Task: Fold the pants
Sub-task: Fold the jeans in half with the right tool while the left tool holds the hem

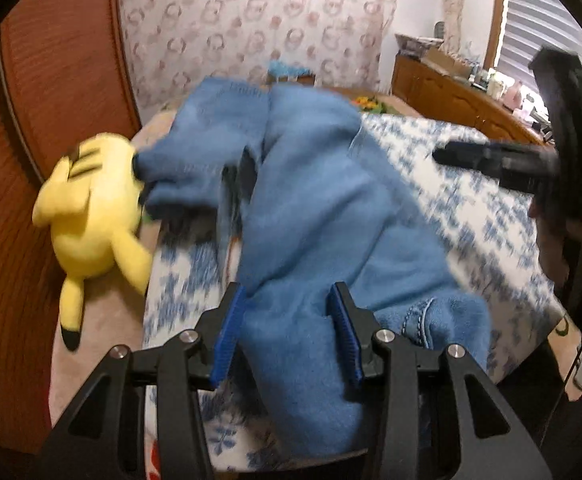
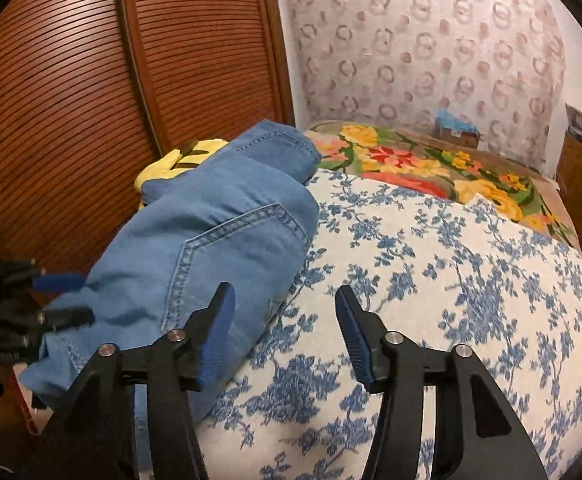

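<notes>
One pants [image 1: 311,216] on bed; left claw [image 1: 289,332] spread around fabric, right claw [image 2: 287,332] spread, empty.

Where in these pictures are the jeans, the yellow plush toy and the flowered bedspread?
jeans [image 2: 219,240]: right wrist view, on the back pocket.
yellow plush toy [image 1: 91,216]: left wrist view, on its body.
flowered bedspread [image 2: 451,280]: right wrist view, on bare blue-and-white cloth.
</notes>
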Demonstrator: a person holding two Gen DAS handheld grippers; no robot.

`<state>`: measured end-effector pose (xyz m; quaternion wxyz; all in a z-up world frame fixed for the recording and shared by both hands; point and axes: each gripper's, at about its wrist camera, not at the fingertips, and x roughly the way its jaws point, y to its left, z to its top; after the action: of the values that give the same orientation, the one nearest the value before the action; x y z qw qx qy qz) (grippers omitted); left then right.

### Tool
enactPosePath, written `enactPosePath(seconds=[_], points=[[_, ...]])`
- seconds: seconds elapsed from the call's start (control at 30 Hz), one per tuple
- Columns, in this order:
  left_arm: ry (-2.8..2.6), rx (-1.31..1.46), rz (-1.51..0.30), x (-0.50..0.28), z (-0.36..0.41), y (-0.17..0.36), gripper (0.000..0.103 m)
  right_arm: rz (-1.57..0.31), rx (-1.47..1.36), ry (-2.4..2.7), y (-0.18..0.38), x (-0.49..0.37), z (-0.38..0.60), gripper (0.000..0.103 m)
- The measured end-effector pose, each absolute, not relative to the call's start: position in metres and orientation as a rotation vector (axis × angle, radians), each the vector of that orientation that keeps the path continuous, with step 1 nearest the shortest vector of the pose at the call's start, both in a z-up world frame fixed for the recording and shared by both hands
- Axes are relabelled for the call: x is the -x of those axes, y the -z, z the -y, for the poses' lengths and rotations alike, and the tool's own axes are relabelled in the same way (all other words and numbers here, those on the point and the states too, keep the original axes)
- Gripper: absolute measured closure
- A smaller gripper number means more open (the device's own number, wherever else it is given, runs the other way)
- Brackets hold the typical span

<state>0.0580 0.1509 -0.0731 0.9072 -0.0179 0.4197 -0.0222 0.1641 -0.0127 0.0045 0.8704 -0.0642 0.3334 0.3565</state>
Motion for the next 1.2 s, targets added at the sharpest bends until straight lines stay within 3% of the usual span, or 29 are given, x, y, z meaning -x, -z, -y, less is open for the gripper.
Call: enactPosePath(seconds=[0.47,0.63,0.7,1.2], points=[[0.056,0.088,-0.868,-0.037,-0.169,0.101,0.058,-0.821,0.05,-0.89,0.031,-0.197,-0.034,0.041],[0.051,0.088,-0.857,-0.034,-0.168,0.097,0.058,-0.847,0.04,-0.91,0.04,-0.188,-0.04,0.039],[0.044,0.088,-0.849,-0.036,-0.168,0.092,0.058,-0.858,0.046,-0.916,0.044,-0.184,-0.043,0.033],[0.059,0.108,-0.806,-0.091,-0.173,0.066,0.058,-0.922,-0.011,-0.918,0.062,-0.19,-0.042,0.027]])
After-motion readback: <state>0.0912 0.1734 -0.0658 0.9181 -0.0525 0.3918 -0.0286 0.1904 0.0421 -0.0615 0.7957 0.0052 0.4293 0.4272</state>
